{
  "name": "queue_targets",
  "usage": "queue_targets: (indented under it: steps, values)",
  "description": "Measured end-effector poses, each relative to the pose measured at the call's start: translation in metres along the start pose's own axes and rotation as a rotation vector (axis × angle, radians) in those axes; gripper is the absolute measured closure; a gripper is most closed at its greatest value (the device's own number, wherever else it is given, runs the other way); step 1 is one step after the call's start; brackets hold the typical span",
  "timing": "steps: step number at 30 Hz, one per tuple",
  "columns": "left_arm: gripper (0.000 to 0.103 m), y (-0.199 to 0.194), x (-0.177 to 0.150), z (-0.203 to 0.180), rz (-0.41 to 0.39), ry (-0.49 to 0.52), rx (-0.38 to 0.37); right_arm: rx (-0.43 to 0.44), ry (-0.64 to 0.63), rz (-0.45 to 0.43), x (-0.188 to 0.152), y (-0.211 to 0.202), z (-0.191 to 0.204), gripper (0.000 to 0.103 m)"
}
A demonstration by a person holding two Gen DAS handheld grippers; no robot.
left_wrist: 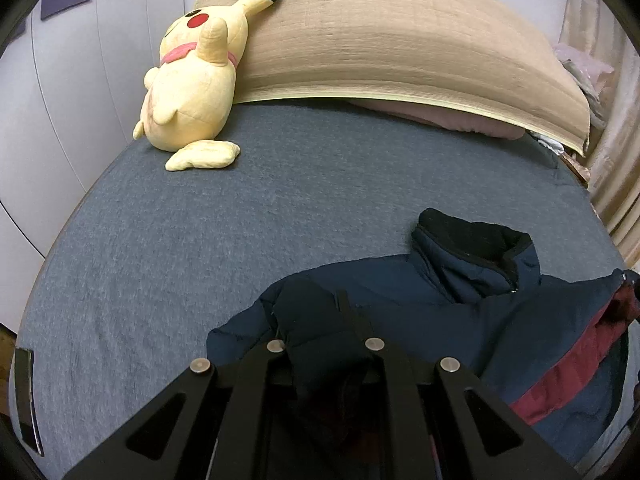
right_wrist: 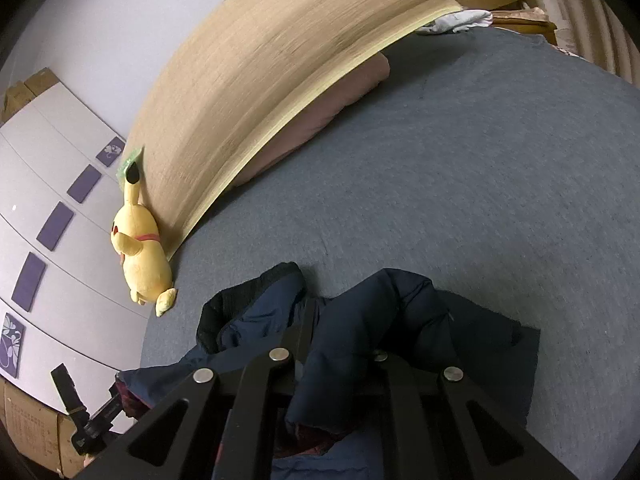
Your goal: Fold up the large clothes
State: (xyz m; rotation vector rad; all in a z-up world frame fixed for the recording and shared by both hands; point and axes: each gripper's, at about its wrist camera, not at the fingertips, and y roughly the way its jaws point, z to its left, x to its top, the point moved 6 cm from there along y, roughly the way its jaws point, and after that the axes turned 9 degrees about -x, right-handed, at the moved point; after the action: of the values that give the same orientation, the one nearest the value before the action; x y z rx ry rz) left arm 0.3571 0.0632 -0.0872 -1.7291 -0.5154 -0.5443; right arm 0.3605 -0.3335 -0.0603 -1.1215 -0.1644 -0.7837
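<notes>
Navy padded jacket (left_wrist: 460,312) lies on the bed (left_wrist: 200,220) near its foot edge, collar (left_wrist: 472,240) pointing toward the headboard end, a dark red band (left_wrist: 568,364) across its lower part. Left gripper (left_wrist: 320,320): jaws closed tight on a bunched fold of navy fabric. Right gripper (right_wrist: 340,320): jaws likewise clamped on a raised hump of the same jacket; cloth spills over and between the fingers. Both pinches look thick, several layers of puffy material in each. Risks, as I judge them: slick quilted fabric could creep out of a narrow pinch if the fold is pulled fast; the two grips may hold unequal layer counts, so the fold could land skewed or drag the body of the jacket across the bed sheet rather than turning it over; the stiff collar may flop and spoil the line. A yellow plush toy (left_wrist: 192,88) rests at the head end against a rolled bamboo mat (left_wrist: 400,40), well apart from the jacket, so little snag risk there. View differences: left wrist shows the collar standing open and the red band; the right wrist hides the band mostly beneath its own linkage. Right wrist alone shows a cardboard box (right_wrist: 32,432) and a dark stand (right_wrist: 76,412) off the bed's side edge, and white cloth (right_wrist: 460,20) by the far head corner.
</notes>
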Motion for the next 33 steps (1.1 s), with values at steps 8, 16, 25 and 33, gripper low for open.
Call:
queue_targets:
  steps: [8,16,25,33]
  values:
    - [0.094,0.013,0.008,0.005,0.016,-0.002,0.011,-0.007,-0.001,0.013,0.012,0.017,0.006,0.094]
    - [0.094,0.029,0.016,0.006,0.036,0.006,0.019,-0.018,0.029,0.043,0.015,0.037,-0.001,0.094]
    - [0.091,0.049,0.020,0.011,0.086,-0.019,-0.008,-0.015,0.112,0.116,0.012,0.059,-0.017,0.092]
    - [0.089,0.048,0.023,0.019,0.109,-0.130,-0.107,0.018,0.167,0.142,0.012,0.061,-0.020,0.077]
